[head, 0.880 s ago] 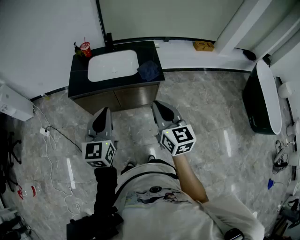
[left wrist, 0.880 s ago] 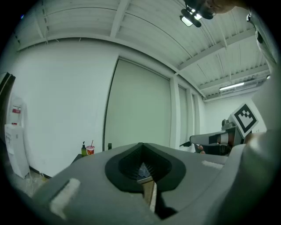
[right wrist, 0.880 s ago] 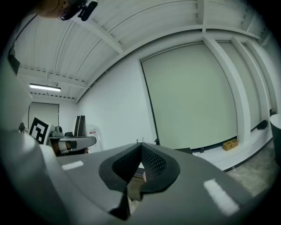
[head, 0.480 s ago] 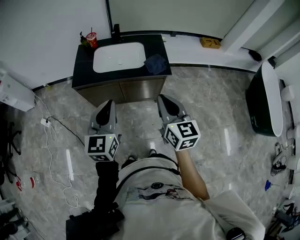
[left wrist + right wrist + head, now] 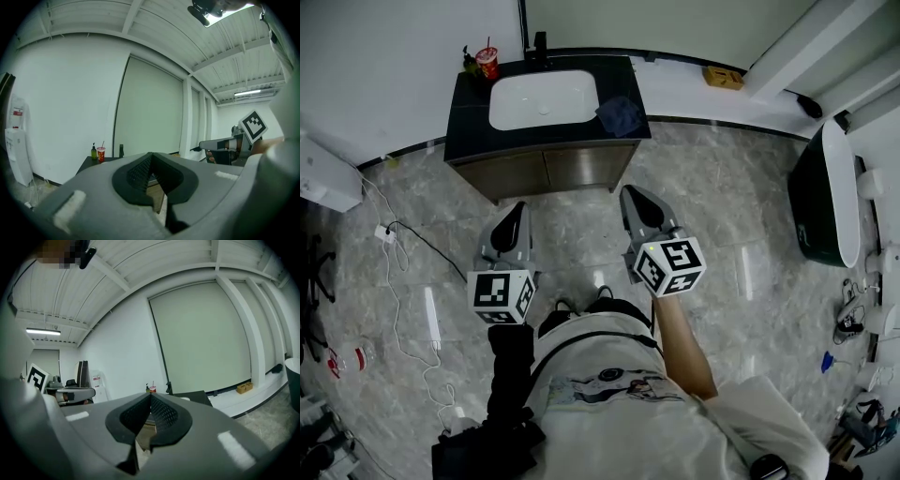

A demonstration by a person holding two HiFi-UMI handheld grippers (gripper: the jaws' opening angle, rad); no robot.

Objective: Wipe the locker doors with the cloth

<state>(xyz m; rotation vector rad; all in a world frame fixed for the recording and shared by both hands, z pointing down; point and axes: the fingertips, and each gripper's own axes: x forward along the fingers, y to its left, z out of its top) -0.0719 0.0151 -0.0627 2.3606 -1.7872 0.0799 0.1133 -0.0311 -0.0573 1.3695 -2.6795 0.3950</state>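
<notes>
Seen from above, a person stands on a grey marble floor (image 5: 722, 216) facing a dark vanity counter (image 5: 471, 105) with a white basin (image 5: 544, 98) at the far side of the room. A dark blue cloth (image 5: 621, 115) lies crumpled on the right end of the counter, just beside the basin and well apart from both tools. Below the counter are brown cabinet doors (image 5: 548, 172), probably the ones to wipe.

The left gripper (image 5: 517, 210) and right gripper (image 5: 630, 194) point toward the vanity. Both are clenched with nothing between their jaws.

The cloth looks soft, light and limp. It should drape and bunch when lifted, so pinching a raised fold near its middle seems best.
</notes>
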